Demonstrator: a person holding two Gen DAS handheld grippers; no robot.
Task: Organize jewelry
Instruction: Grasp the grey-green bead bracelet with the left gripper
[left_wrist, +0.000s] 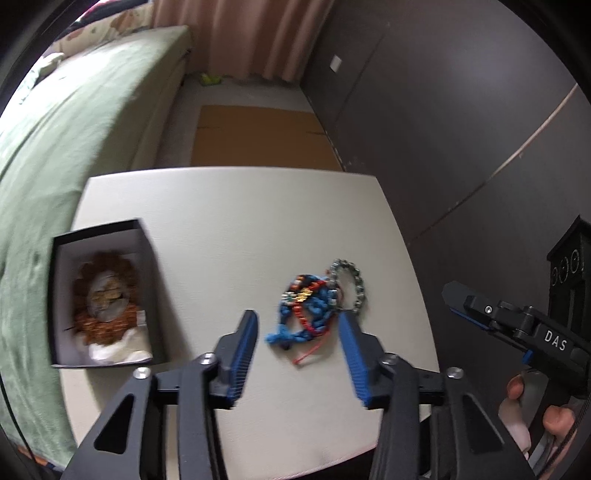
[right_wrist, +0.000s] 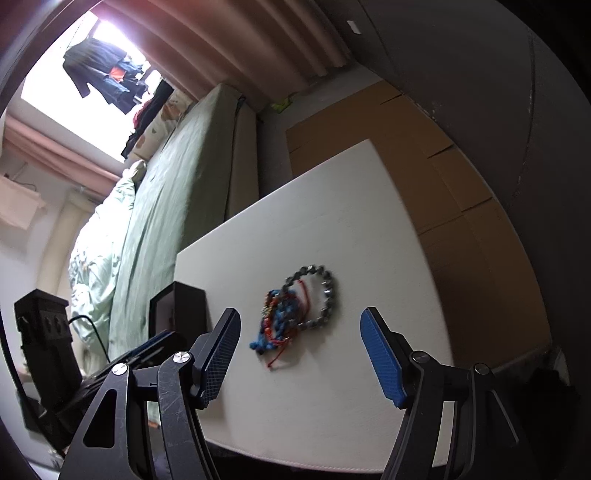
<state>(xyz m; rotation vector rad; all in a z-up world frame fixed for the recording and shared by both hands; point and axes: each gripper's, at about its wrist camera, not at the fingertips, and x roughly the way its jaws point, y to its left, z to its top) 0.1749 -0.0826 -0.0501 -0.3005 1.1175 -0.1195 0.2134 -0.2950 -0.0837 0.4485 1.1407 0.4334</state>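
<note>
Bracelets (left_wrist: 314, 306) lie tangled mid-desk, just ahead between the left gripper's (left_wrist: 297, 328) parted jaws; right gripper (right_wrist: 299, 332) also gapes.

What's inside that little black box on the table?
The black box holds an amber-brown beaded bracelet ringing a pale, blurry piece, on white padding. Whatever lies beneath is hidden.
</note>
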